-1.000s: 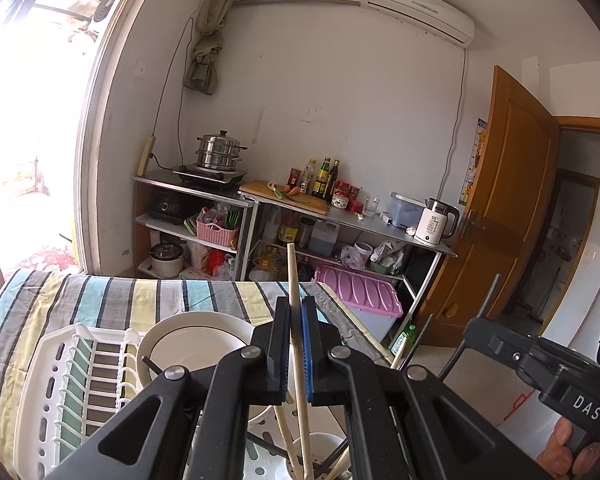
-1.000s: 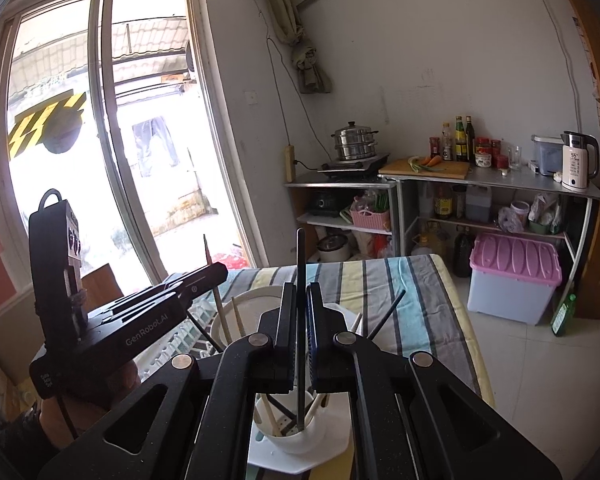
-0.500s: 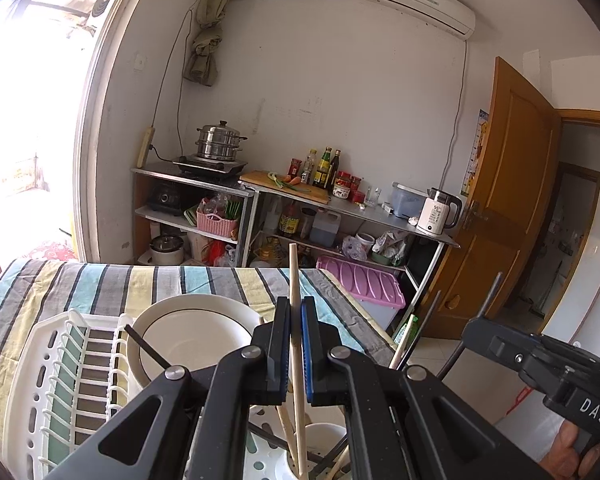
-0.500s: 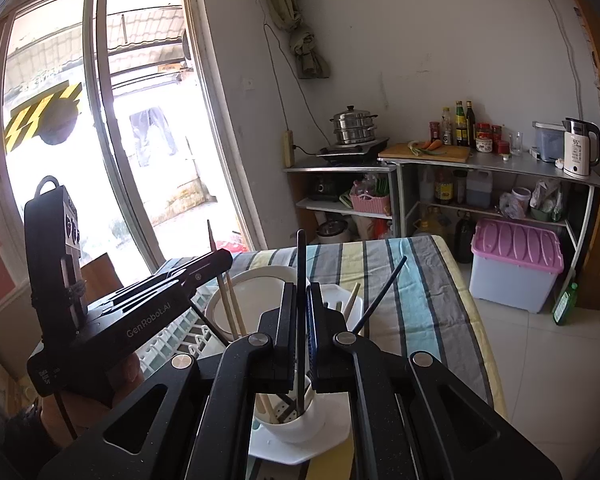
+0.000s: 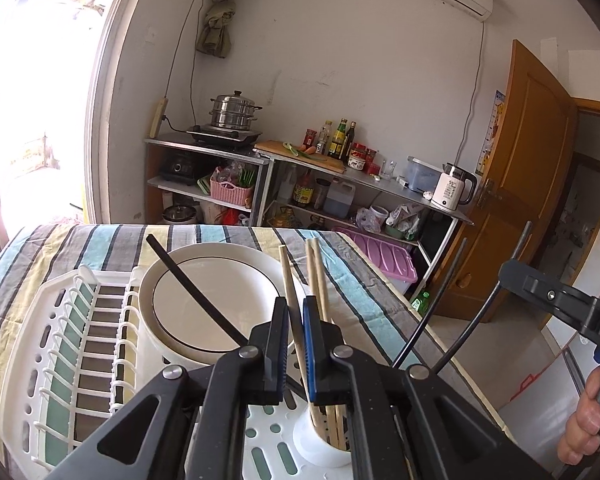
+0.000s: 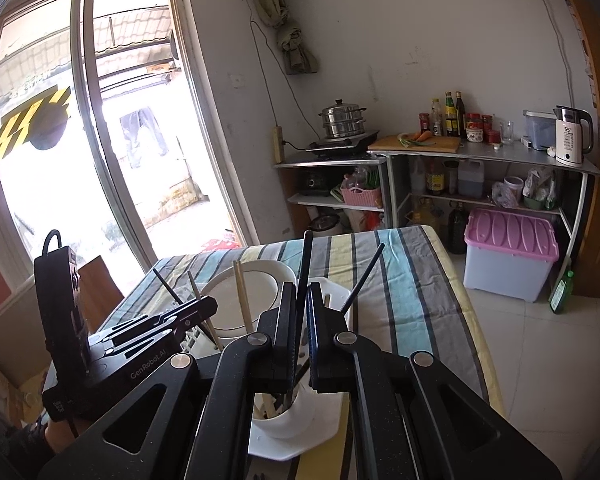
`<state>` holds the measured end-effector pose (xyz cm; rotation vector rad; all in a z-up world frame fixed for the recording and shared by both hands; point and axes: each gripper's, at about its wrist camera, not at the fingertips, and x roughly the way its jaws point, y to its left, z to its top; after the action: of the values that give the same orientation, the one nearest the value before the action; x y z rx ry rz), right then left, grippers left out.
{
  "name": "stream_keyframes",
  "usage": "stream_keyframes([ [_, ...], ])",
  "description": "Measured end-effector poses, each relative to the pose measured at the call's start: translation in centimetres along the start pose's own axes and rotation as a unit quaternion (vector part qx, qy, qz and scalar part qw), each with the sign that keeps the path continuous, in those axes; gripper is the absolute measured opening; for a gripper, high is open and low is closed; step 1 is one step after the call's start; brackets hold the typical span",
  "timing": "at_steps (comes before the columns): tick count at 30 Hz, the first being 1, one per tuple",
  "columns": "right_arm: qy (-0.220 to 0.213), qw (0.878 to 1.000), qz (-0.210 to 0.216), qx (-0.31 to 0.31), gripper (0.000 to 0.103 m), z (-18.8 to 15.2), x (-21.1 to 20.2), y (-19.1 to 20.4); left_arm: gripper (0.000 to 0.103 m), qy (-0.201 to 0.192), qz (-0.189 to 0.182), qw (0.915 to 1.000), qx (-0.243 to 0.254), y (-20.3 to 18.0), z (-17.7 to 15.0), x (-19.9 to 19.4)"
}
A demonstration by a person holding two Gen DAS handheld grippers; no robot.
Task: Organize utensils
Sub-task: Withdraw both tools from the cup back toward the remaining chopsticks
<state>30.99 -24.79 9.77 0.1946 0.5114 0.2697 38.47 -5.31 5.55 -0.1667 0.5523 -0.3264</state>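
Left to right. White dish rack (image 5: pixel 72 344) sits on the striped tablecloth (image 5: pixel 364 276), slots bare on the left side. Just right of the slots, a white plate (image 5: pixel 208 300) stands tilted in the rack, with one black chopstick (image 5: pixel 192 288) leaning across its face. My left gripper (image 5: pixel 295 322) is clamped on a wooden chopstick (image 5: pixel 288 276): the stick runs up between the pads, top end leaning left, lower end down in the white utensil cup (image 5: pixel 320 444) at the rack's right end. Two more wooden chopsticks (image 5: pixel 316 268) stand in that cup just right of the held one, touching each other near the top. Further right, in the left wrist view, two thin black chopsticks (image 5: pixel 440 308) angle up out of the cup area, and my right hand (image 5: pixel 584 420) shows at the frame edge on its gripper handle. Right wrist view: my right gripper (image 6: pixel 302 304) is pinched on a black chopstick (image 6: pixel 306 264), stick near upright between the pads, lower end in the same cup (image 6: pixel 288 416). Another black chopstick (image 6: pixel 364 276) leans right out of the cup. Cup sits on the rack's white tray (image 6: pixel 324 438). Left gripper body is visible at left in that view, over the rack. Pink-lidded bin (image 6: pixel 508 240) on the floor off the table's right end.
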Motion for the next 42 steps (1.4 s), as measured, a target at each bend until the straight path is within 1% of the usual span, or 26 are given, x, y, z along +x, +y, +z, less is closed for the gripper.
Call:
stream_keyframes([
  [2,0.007,1.000,-0.002,0.001,0.006,-0.1,0.1,-0.1,0.007,0.004,0.003,1.0000,0.004,-0.2,-0.1,-0.3],
  [6,0.006,1.000,-0.001,-0.004,0.014,-0.5,-0.4,0.0,0.007,0.009,0.007,0.9999,0.011,-0.5,-0.3,-1.0],
  [10,0.004,1.000,-0.001,-0.012,0.014,-1.1,-1.4,0.6,0.009,0.005,0.008,0.9999,0.011,-0.5,-1.1,-3.0],
  [13,0.000,1.000,-0.008,-0.017,0.014,-1.8,-2.6,0.9,0.010,0.004,0.013,0.9999,0.010,-0.4,-2.0,-4.9],
  [16,-0.007,1.000,-0.013,-0.028,0.014,-3.0,-4.0,1.5,0.010,0.006,0.016,0.9998,0.006,-0.4,-3.3,-7.1],
  [21,-0.009,0.999,-0.017,-0.041,0.014,-5.7,-6.3,2.6,0.010,0.019,0.037,0.9991,0.013,-0.8,-6.3,-10.6],
  [28,0.004,0.998,-0.017,-0.054,0.014,-9.6,-8.5,4.0,0.010,0.037,0.052,0.9979,0.015,-1.4,-11.1,-14.6],
  [34,0.017,0.998,-0.016,-0.055,0.014,-12.3,-10.0,4.3,0.010,0.045,0.062,0.9970,0.011,-1.8,-14.1,-17.1],
  [42,0.036,0.998,-0.005,-0.057,0.014,-14.9,-11.3,4.8,0.010,0.058,0.056,0.9966,0.015,-2.2,-16.4,-18.7],
])
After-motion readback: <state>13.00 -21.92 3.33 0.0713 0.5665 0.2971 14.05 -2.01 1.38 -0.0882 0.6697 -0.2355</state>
